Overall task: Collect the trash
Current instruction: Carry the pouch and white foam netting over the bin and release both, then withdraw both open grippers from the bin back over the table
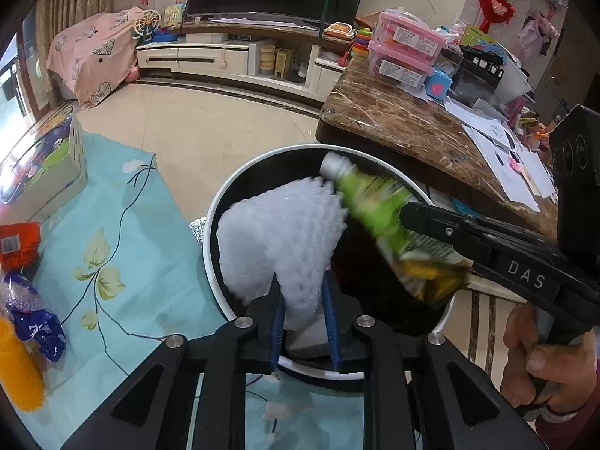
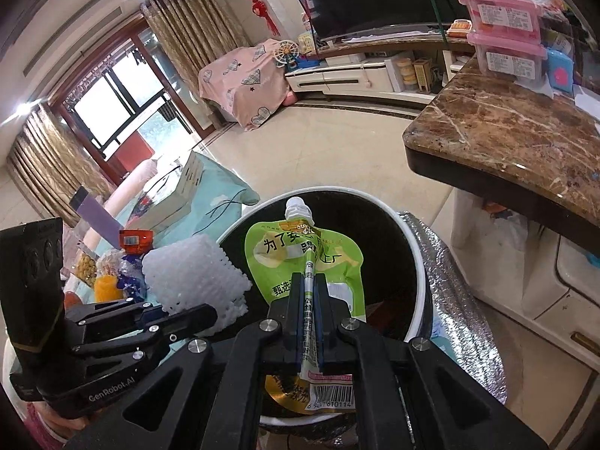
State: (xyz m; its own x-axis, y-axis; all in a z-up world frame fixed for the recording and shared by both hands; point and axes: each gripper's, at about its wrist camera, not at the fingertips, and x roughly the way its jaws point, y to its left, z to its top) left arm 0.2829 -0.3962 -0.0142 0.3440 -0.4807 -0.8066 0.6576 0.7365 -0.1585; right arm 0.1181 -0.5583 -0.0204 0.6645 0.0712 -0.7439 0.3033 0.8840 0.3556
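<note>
we've got both hands over the bin (image 1: 210, 232) now, which stands just off the edge of the worktop (image 1: 123, 202) with the blue flowered cloth. our left gripper (image 1: 302, 300) has the white foam net (image 1: 281, 232) between its blue pads, jaws a little apart; from here the pads look to touch it lightly, and we judge it is about to be let go. it hangs over the bin's black mouth so it can fall straight in.

our right gripper (image 2: 310, 292) is pressed together on a fold of the green drink pouch (image 2: 303, 258), spout pointing away from us, the pouch dangling above the same opening for the same reason.

so the count: two grippers, two pieces of trash in hand, one bin. back on the worktop's left edge we count at least three more bits waiting: an orange packet (image 1: 17, 243), a crumpled blue wrapper (image 1: 32, 318) and a yellow spiky thing (image 1: 18, 371). one box (image 1: 41, 165) sits at the far left corner. we reckon the job is partway done, more trips needed.
</note>
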